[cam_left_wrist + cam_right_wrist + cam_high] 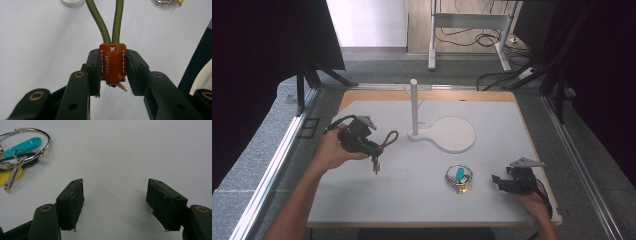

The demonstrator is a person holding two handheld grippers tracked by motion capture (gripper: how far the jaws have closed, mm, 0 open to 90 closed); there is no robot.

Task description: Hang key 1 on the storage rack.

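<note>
My left gripper (pixel 112 68) is shut on the brown leather tab (pixel 112 63) of a green cord loop (pixel 110 22). In the high view the left gripper (pixel 373 150) is held above the white board at the left, and the cord loop (pixel 389 137) sticks out from it toward the white post (pixel 413 107). A key ring with a teal tag and a yellow tag (pixel 459 177) lies on the board at the right. My right gripper (pixel 496 181) rests just right of the key ring (pixel 20 155), open, with nothing between its jaws (pixel 115 202).
The post stands on a round-ended white base (pixel 452 134) at the middle back of the board (pixel 412 200). A metal rail (pixel 277 165) runs along the left side. Cables and a desk frame (pixel 472 22) lie on the floor behind.
</note>
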